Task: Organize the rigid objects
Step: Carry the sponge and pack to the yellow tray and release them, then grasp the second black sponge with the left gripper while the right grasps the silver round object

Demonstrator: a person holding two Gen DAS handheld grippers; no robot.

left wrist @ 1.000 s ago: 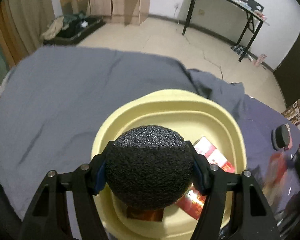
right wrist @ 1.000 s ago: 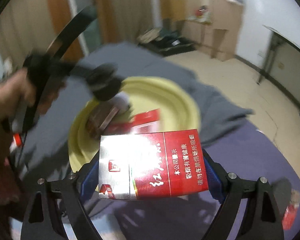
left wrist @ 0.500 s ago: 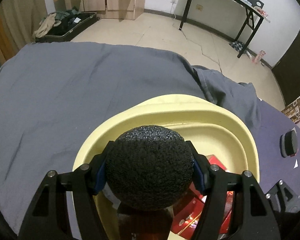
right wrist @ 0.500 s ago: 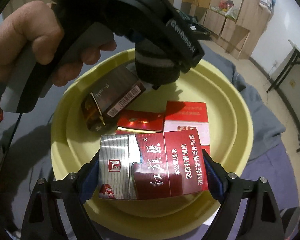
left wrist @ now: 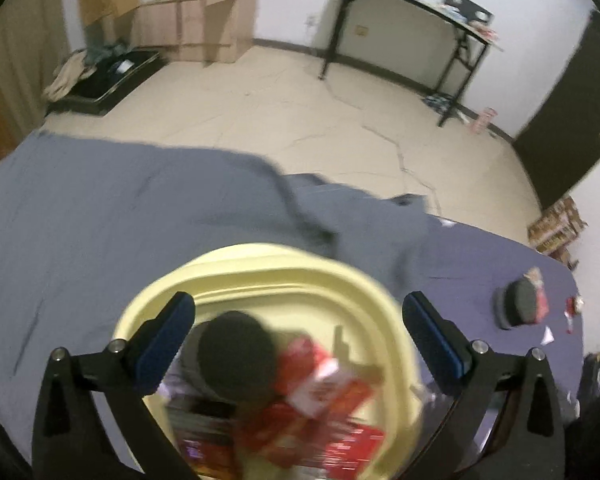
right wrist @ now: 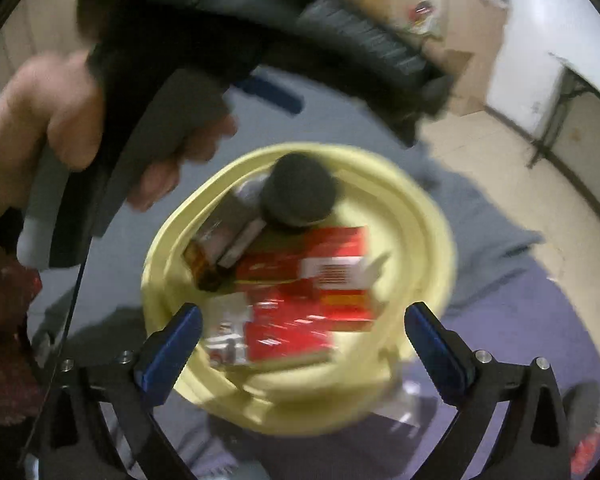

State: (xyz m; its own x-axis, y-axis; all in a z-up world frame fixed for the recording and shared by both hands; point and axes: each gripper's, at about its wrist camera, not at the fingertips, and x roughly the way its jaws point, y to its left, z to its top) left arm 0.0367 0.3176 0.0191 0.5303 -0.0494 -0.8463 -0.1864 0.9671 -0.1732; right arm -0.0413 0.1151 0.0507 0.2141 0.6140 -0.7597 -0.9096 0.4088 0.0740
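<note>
A yellow basin [left wrist: 364,280] [right wrist: 428,216] sits on a grey-covered table. In it lie a black foam ball [left wrist: 236,352] [right wrist: 300,190], a brown box [right wrist: 216,240] and several red cigarette packs [right wrist: 324,272], one red and silver [right wrist: 260,336]. My left gripper [left wrist: 296,336] is open and empty above the basin. My right gripper [right wrist: 300,336] is open and empty over the basin's near side. The left hand and its tool [right wrist: 180,60] fill the upper left of the right wrist view.
A second dark foam puck [left wrist: 516,308] with small red items lies at the table's right end. Beyond the table are a tiled floor, a black-legged desk [left wrist: 412,32] and cardboard boxes [left wrist: 204,12]. Both views are blurred.
The left gripper opened and let the black foam ball drop into the basin. The right gripper opened and released the red and silver pack into the basin.
</note>
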